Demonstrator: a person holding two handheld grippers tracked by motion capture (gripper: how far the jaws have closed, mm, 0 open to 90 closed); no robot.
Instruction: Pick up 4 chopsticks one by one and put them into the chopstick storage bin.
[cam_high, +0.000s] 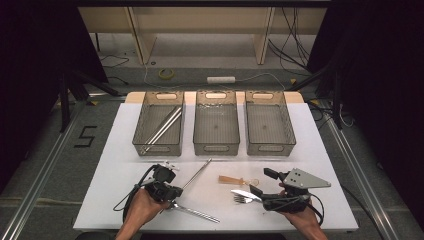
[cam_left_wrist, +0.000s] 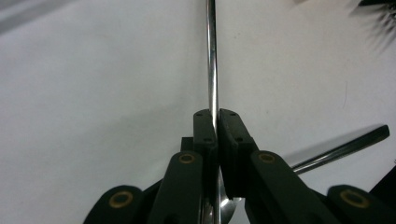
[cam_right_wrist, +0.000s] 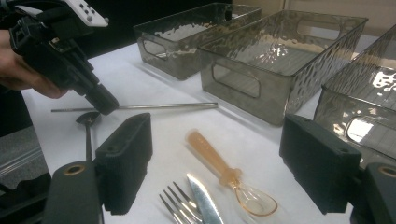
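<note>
Left gripper (cam_high: 172, 191) is clamped tight on a long steel rod (cam_left_wrist: 212, 56), jaws pinched flat against it, the rod running straight out ahead of the fingertips across the white table (cam_high: 310, 150). Just behind that gripper's tips lies one dark-handled metal spoon (cam_right_wrist: 88, 122), its bowl right under the jaws, its handle angling off to the side.

Count the bins: three clear smoked bins (cam_high: 216, 128) in a row, well ahead of both grippers. The one ahead of the left gripper already has two steel rods (cam_high: 162, 128) lying slantwise in it; the other two look bare.

Right gripper (cam_high: 255, 191) sits low on the table, jaws spread wide, nothing between them. Directly ahead of its tips: one fork (cam_right_wrist: 180, 207), one table knife (cam_right_wrist: 205, 203) touching it, and one amber plastic spoon (cam_right_wrist: 224, 172) just beyond, bowl towards the gripper.

That cluster lies between the two grippers, near the far end of the gripped rod but apart from it.
</note>
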